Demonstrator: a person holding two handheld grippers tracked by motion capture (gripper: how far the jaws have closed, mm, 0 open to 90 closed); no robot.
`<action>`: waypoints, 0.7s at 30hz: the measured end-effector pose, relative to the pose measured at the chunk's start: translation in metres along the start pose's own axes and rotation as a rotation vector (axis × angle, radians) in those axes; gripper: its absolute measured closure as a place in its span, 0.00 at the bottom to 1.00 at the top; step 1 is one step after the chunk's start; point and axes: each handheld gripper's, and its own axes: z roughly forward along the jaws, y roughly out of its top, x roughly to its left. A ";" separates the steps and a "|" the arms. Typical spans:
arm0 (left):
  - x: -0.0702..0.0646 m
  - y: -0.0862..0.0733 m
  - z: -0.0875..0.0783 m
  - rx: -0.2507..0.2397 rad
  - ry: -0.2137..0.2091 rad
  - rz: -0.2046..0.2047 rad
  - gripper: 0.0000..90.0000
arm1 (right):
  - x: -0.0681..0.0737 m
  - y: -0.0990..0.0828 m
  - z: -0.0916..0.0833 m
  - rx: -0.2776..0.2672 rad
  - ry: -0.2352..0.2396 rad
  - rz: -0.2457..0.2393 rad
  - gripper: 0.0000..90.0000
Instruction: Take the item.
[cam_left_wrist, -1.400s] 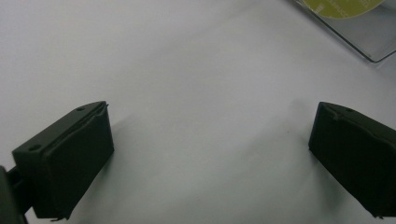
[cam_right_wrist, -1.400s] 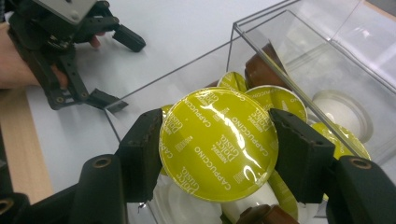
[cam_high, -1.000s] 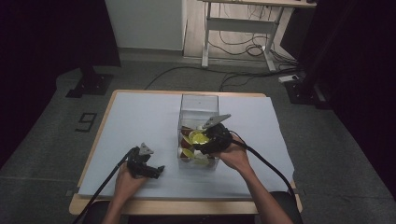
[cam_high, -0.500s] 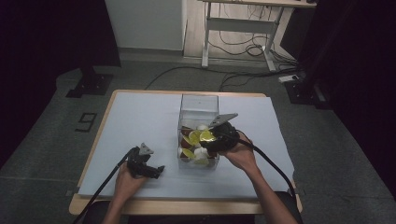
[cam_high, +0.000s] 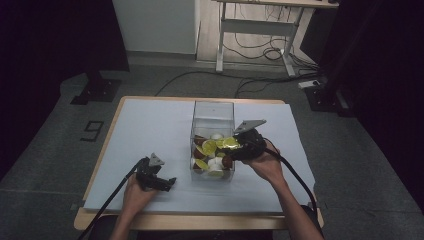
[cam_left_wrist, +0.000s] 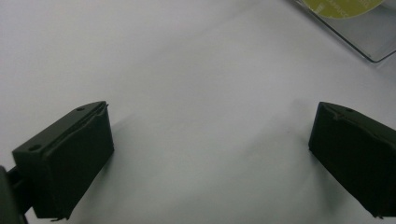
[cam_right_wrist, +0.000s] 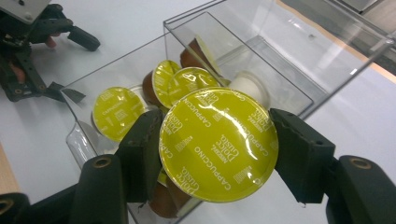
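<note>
Dim floor and trailing cables surrounded the white-topped bench (cam_high: 150, 125), where the right gripper (cam_right_wrist: 215, 154) held a yellow-lidded capsule (cam_right_wrist: 218, 143) clamped by its sides above the clear box (cam_high: 213, 112) of capsules. Its foil lid faced the gripper camera, its axis running back toward the box; I judged it mid-transfer, in or out I couldn't tell, the next move needing a steady carry clear of the walls. Left gripper (cam_left_wrist: 210, 140) rested wide open and empty on the near-left bench.

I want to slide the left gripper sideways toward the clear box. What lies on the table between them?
Nothing: in the high view, bare white table cover runs from the left gripper to the clear box. The left gripper view shows the same bare sheet between its open jaws.
</note>
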 end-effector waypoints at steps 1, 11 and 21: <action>0.000 0.000 0.000 0.000 0.000 0.000 0.00 | -0.001 -0.001 -0.001 0.001 -0.004 0.003 0.42; 0.000 0.000 0.000 0.000 0.000 0.001 0.00 | -0.015 -0.012 -0.016 -0.007 -0.059 0.024 0.42; 0.000 0.000 0.000 0.001 0.000 0.001 0.00 | -0.027 -0.027 -0.027 -0.005 -0.100 0.054 0.42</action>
